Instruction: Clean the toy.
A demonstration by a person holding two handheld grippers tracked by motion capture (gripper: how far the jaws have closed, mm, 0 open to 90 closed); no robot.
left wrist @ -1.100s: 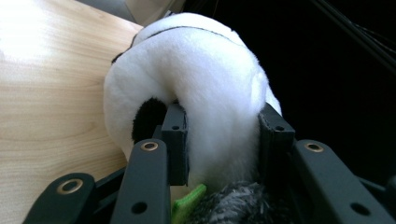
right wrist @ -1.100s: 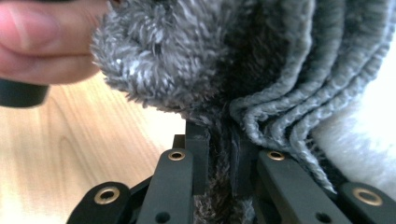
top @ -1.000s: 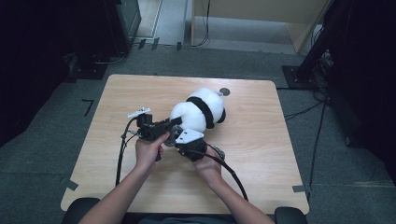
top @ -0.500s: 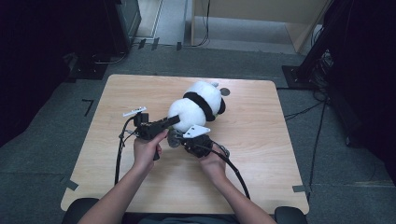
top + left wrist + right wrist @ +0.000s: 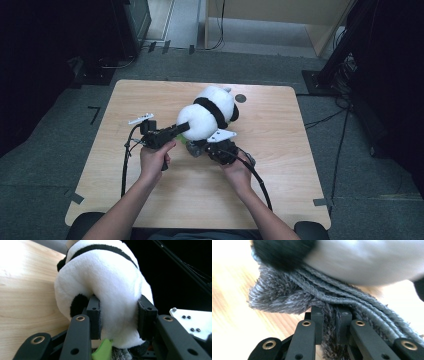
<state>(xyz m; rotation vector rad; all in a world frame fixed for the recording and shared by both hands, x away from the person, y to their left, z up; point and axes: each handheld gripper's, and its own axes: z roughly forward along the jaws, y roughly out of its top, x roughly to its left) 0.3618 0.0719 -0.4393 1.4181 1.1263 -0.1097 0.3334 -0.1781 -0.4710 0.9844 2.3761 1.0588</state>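
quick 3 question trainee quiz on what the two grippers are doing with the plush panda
1. True or false: the left gripper is shut on the white and black plush panda toy.
2. What does the right gripper pinch? A) a small green piece B) the grey fuzzy knitted cloth C) a cable
3. Fill in: the panda lies on the light ____ table.

Key:
1. True; its jaws press into the white plush.
2. B
3. wooden
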